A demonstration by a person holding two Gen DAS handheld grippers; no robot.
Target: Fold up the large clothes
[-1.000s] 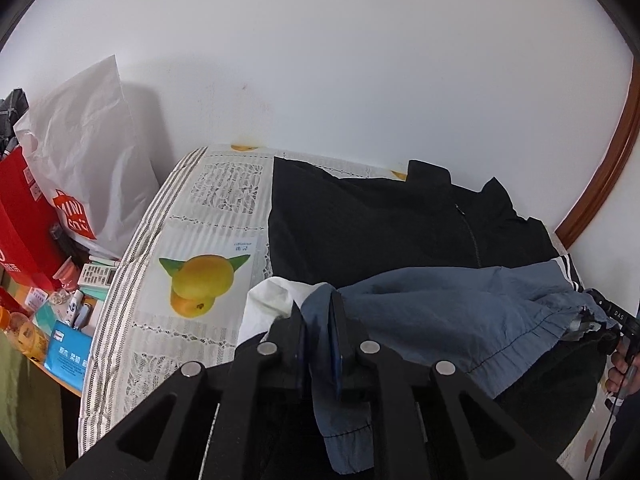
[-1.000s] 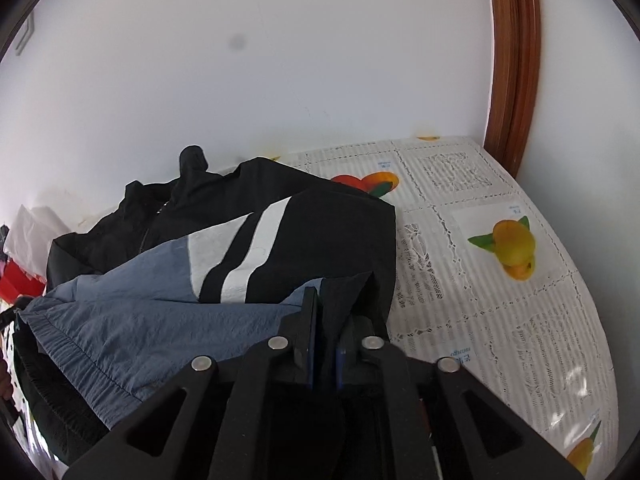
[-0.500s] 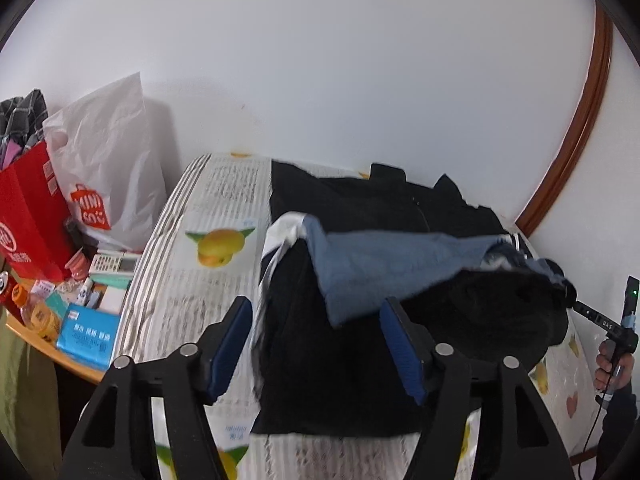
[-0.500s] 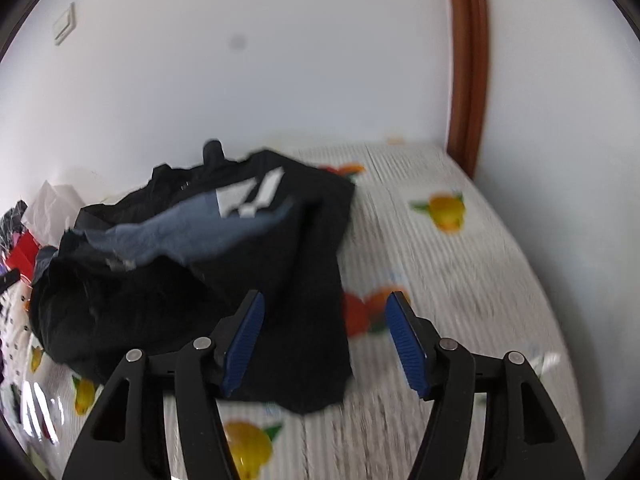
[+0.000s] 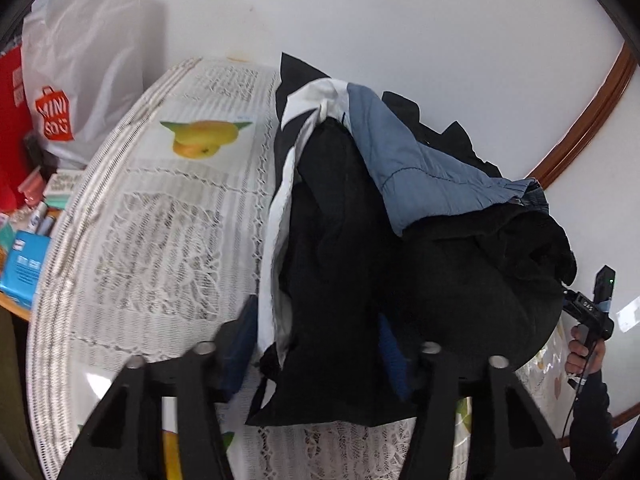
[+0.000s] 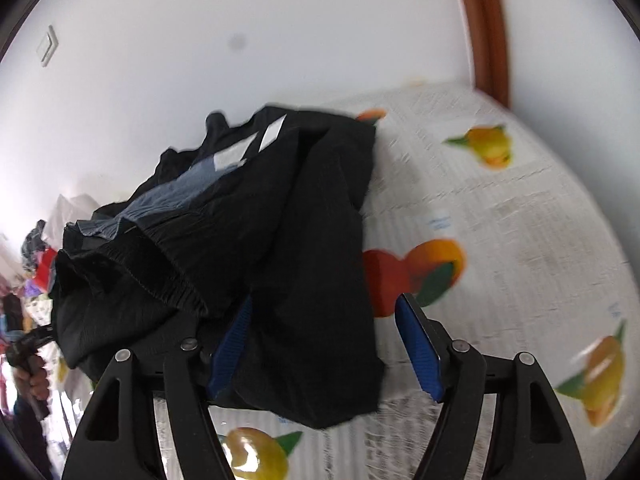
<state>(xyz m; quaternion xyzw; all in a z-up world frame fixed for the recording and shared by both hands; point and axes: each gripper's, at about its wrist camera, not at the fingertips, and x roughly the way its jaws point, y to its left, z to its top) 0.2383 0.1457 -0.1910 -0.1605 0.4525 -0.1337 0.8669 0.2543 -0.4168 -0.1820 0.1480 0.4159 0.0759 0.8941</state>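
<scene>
A black jacket [image 5: 340, 240] with a blue-grey panel [image 5: 412, 168] and white stripes lies folded in a heap on the white fruit-print bed cover [image 5: 160, 220]. My left gripper [image 5: 316, 352] sits low over its near hem. Its jaws are closing, black cloth and a white edge lie between the blue pads [image 5: 240, 344], and no pad visibly presses on the cloth. In the right wrist view the jacket [image 6: 280, 220] drapes toward my right gripper [image 6: 326, 346]. Those jaws are also closing slightly, with the black hem loose between them and over the left pad [image 6: 232, 344].
A white shopping bag [image 5: 80, 80] and a red one stand left of the bed, above a side table [image 5: 24, 264] crowded with small boxes. A brown wooden door frame [image 6: 484, 32] rises at the far right corner. A person's hand [image 5: 584, 348] holds the other gripper.
Both grippers let go of the blue-grey hem, opened and pulled back and down to the jacket's near edge. The jacket now lies folded over itself, and the left jaws have narrowed.
</scene>
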